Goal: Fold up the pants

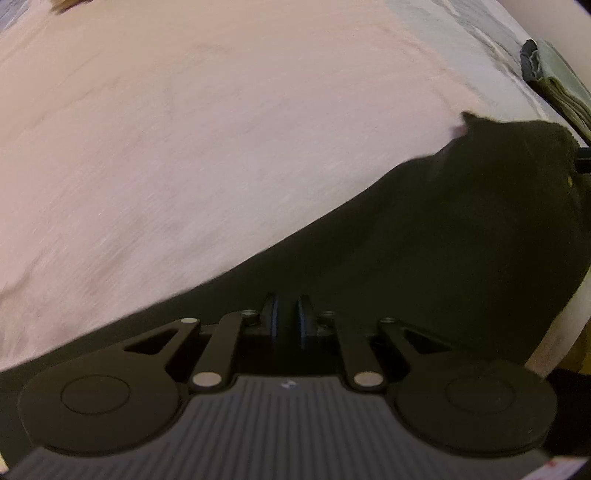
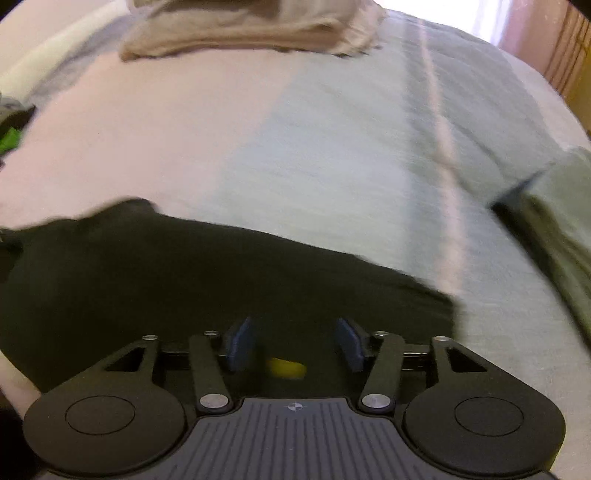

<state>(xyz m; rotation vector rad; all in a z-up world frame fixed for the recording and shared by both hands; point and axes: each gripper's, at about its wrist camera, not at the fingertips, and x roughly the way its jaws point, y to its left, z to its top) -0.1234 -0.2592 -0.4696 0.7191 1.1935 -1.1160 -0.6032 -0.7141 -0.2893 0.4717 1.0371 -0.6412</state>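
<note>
Left wrist view: the left gripper [image 1: 287, 314] sits low over the black pants [image 1: 443, 236], its two blue-edged pads close together with only a thin gap. Dark cloth lies right at the tips, but whether any is pinched between them I cannot tell. The pants spread from the gripper up toward the right across a pink blanket [image 1: 184, 147]. At the far right edge lies a folded green cloth [image 1: 561, 85] on a pale blue-grey cover [image 1: 461, 44].

Right wrist view: the right gripper [image 2: 293, 341] has its blue pads [image 2: 240, 347] set wide apart, holding nothing. A small yellow spot [image 2: 286, 367] shows between them, against the dark cloth. The pants [image 2: 184, 277] lie flat in a broad band just ahead of the fingers, across both the pink blanket [image 2: 129, 140] and the blue-grey cover [image 2: 351, 147]. A beige folded pile [image 2: 251, 29] rests at the far end, and the green cloth [image 2: 554, 229] lies to the right. Both pictures are blurred.
</note>
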